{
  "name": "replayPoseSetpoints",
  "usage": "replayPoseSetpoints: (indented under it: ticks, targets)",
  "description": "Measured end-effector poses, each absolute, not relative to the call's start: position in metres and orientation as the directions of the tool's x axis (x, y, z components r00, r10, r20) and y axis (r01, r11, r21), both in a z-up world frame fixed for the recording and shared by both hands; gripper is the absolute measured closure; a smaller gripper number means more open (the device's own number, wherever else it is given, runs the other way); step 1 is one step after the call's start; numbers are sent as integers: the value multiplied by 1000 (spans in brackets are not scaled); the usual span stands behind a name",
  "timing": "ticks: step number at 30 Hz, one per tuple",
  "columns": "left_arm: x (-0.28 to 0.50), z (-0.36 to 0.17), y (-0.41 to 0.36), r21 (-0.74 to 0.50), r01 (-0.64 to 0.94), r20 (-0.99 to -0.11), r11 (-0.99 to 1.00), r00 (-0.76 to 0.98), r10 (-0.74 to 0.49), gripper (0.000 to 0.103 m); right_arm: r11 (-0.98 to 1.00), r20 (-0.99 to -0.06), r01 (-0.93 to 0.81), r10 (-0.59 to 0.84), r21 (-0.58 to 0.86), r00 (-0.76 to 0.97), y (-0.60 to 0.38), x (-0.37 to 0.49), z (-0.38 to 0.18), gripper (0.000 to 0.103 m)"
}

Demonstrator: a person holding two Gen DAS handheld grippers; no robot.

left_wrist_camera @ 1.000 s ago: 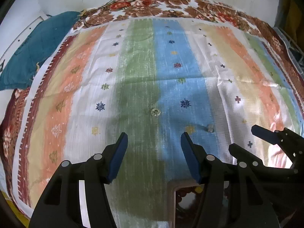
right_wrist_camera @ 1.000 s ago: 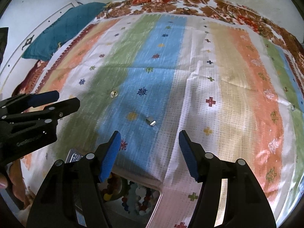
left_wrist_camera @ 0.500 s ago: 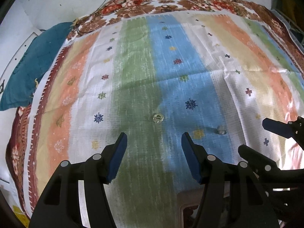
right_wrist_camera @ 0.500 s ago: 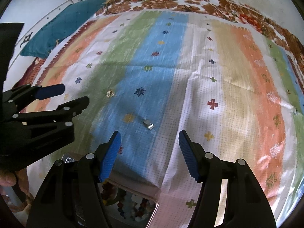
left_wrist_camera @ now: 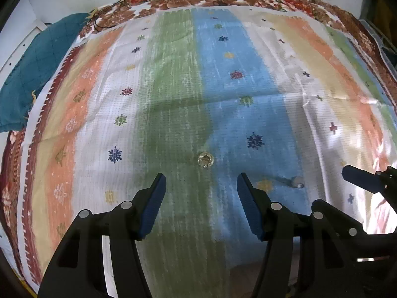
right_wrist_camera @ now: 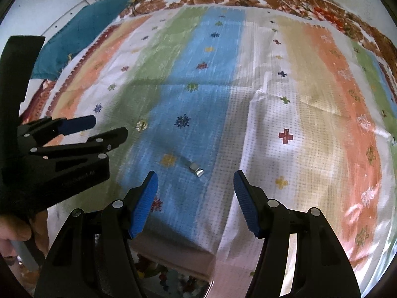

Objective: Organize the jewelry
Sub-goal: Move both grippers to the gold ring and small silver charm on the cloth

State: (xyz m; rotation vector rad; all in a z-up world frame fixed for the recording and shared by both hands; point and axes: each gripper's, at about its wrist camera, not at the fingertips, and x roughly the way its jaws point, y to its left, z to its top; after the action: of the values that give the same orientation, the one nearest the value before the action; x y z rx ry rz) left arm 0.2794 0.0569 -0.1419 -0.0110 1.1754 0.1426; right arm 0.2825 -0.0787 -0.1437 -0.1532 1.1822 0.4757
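Both grippers empty, jaws apart, angled steeply down over the striped bedspread (left_wrist_camera: 173,104).

Left gripper (left_wrist_camera: 201,193): blue pads spread with nothing between them. A small round gold piece (left_wrist_camera: 205,160), a ring or stud by the look of it, lies just beyond the tips, on the seam where the green stripe meets the blue, in the near middle of the spread.

Right gripper (right_wrist_camera: 194,193): also parted and empty. A small silver piece (right_wrist_camera: 197,170) lies just ahead of its tips at the blue stripe's edge, beside the white band. Kind unclear at this size; possibly a clasp or stud.

A jewelry box (right_wrist_camera: 173,279) with coloured beads inside shows at the near edge of the spread, under the right gripper; only its rim and part of its contents are visible.

Step, as judged: approach for pickup, each gripper lined up on its own piece. Neither piece touched yet.

Next move calls for: lowering until the pads straddle the piece, then closing gently. Both items are tiny and flat on soft cloth, so the tips risk pinching fabric or flicking the piece aside. Then carry to the box.
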Motion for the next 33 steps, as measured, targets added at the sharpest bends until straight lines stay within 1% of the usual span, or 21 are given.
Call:
replayPoseSetpoints:
  ticks: [14, 19, 24, 30, 33]
  targets:
    - [298, -164, 60, 54, -87, -930, 995, 359, 82, 43, 888, -931, -428, 285, 167, 228, -76, 300, -163, 40]
    - [305, -173, 63, 43, -86, -934, 995, 349, 71, 43, 881, -939, -445, 274, 158, 210, -71, 303, -171, 40]
    - [313, -182, 66, 12, -79, -937, 997, 346, 39, 43, 884, -935, -422, 301, 200, 188, -71, 309, -173, 40]
    - [320, -194, 64, 5, -69, -941, 998, 337, 28, 43, 880, -945, -439, 281, 184, 168, -64, 311, -182, 40]
    - [322, -197, 68, -11, -78, -940, 997, 341, 16, 42, 876, -948, -449, 272, 173, 165, -62, 310, -186, 40]
